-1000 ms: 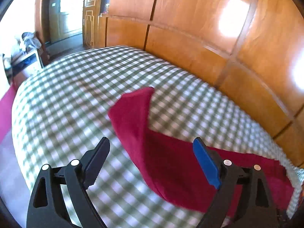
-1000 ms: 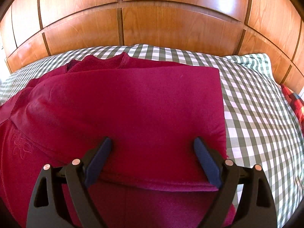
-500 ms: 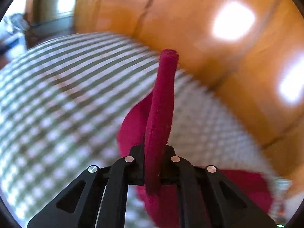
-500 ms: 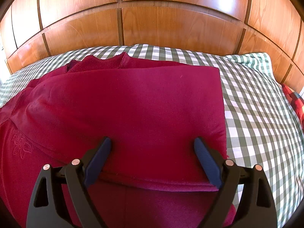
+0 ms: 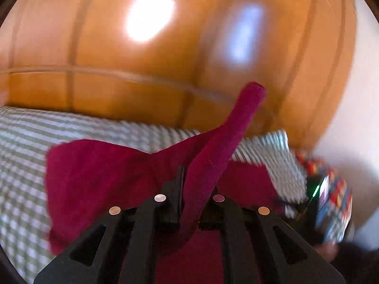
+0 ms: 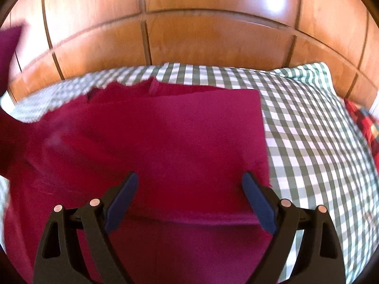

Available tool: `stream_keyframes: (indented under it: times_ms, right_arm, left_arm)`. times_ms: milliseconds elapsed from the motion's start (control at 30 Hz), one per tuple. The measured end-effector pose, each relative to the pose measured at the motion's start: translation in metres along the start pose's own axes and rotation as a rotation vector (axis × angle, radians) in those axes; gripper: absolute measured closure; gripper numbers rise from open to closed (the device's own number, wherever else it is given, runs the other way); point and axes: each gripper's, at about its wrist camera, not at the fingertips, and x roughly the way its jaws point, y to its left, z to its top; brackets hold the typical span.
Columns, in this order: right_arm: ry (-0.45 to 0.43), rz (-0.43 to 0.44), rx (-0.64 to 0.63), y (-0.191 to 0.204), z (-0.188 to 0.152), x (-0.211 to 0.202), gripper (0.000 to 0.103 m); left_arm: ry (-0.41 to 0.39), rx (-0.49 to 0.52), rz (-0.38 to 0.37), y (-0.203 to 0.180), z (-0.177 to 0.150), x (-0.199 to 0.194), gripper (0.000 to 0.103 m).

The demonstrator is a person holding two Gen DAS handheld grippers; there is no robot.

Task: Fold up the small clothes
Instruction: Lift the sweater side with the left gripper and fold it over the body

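Observation:
A crimson garment [image 6: 170,142] lies spread on the green-and-white checked bed [image 6: 308,127], its right part folded over with a straight edge. My left gripper [image 5: 191,203] is shut on a sleeve [image 5: 222,146] of the garment, and the sleeve's end sticks up past the jaws. The rest of the cloth [image 5: 99,170] trails to the left beneath it. My right gripper [image 6: 189,198] hovers open just above the folded near edge, nothing between its blue pads [image 6: 258,203]. A raised bit of crimson cloth [image 6: 9,45] shows at the far left of the right wrist view.
A glossy wooden headboard [image 6: 213,42] runs along the far side of the bed. A colourful patterned cloth [image 6: 362,120] lies at the bed's right edge, also seen as a blurred patterned cloth [image 5: 331,189] in the left wrist view. A pale wall [image 5: 355,118] stands to the right.
My left gripper closed on the crimson sleeve, lifted it and swung fast to the right across the bed, turning toward the headboard. The right gripper rose slightly and stayed open.

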Motion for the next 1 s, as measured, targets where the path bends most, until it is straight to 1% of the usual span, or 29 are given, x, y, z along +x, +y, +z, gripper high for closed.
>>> stream_keyframes:
  times_ms: [67, 133, 167, 233, 267, 300, 367, 433, 467, 533, 600, 633, 733, 800, 833, 900, 933, 1000]
  right_arm:
    - [0.003, 0.073, 0.068, -0.013, 0.000, -0.011, 0.014]
    - [0.011, 0.153, 0.133, -0.023, 0.000, -0.018, 0.014]
    - [0.019, 0.197, 0.172, -0.029, 0.000, -0.020, 0.015]
    - [0.047, 0.290, 0.242, -0.037, 0.001, -0.020, 0.017]
    - [0.059, 0.334, 0.273, -0.039, 0.001, -0.018, 0.017]
    - [0.079, 0.391, 0.309, -0.041, 0.003, -0.015, 0.017]
    - [0.111, 0.463, 0.347, -0.038, 0.004, -0.007, 0.018]
    - [0.146, 0.516, 0.357, -0.030, 0.006, 0.001, 0.020]
    - [0.172, 0.527, 0.360, -0.025, 0.006, 0.006, 0.024]
    - [0.212, 0.516, 0.364, -0.017, 0.003, 0.015, 0.029]
    - [0.217, 0.507, 0.367, -0.013, 0.003, 0.018, 0.030]
    - [0.217, 0.505, 0.367, -0.014, 0.002, 0.017, 0.031]
    - [0.243, 0.511, 0.358, -0.014, -0.002, 0.013, 0.036]
    - [0.265, 0.509, 0.349, -0.012, -0.007, 0.010, 0.036]
    - [0.258, 0.507, 0.349, -0.011, -0.012, 0.006, 0.036]
    - [0.257, 0.512, 0.359, -0.009, -0.023, 0.002, 0.036]
    - [0.271, 0.507, 0.363, -0.007, -0.031, 0.002, 0.036]
    - [0.287, 0.500, 0.335, 0.001, -0.043, 0.003, 0.036]
  left_arm:
    - [0.057, 0.069, -0.001, -0.025, -0.020, 0.025, 0.096]
    - [0.116, 0.112, 0.000, -0.038, -0.036, 0.046, 0.096]
    - [0.157, 0.120, -0.006, -0.041, -0.045, 0.055, 0.096]
    - [0.195, 0.130, -0.003, -0.039, -0.056, 0.062, 0.093]
    - [0.199, 0.141, -0.009, -0.040, -0.059, 0.059, 0.092]
    - [0.198, 0.156, -0.016, -0.040, -0.062, 0.057, 0.089]
    - [0.198, 0.188, -0.033, -0.040, -0.066, 0.047, 0.083]
    - [0.192, 0.193, -0.035, -0.036, -0.069, 0.035, 0.066]
    - [0.186, 0.193, -0.030, -0.039, -0.070, 0.030, 0.062]
    - [0.177, 0.178, -0.033, -0.030, -0.076, 0.018, 0.054]
    - [0.181, 0.180, -0.030, -0.033, -0.080, 0.013, 0.047]
    - [0.183, 0.191, -0.025, -0.036, -0.085, 0.007, 0.042]
    - [0.200, 0.183, -0.032, -0.029, -0.095, -0.006, 0.041]
    - [0.208, 0.172, -0.008, -0.021, -0.103, -0.014, 0.041]
    - [0.209, 0.154, 0.001, -0.014, -0.106, -0.018, 0.041]
    - [0.208, 0.104, 0.010, -0.001, -0.109, -0.026, 0.041]
    - [0.205, 0.059, 0.023, 0.010, -0.110, -0.030, 0.040]
    - [0.206, -0.005, 0.032, 0.025, -0.113, -0.035, 0.041]
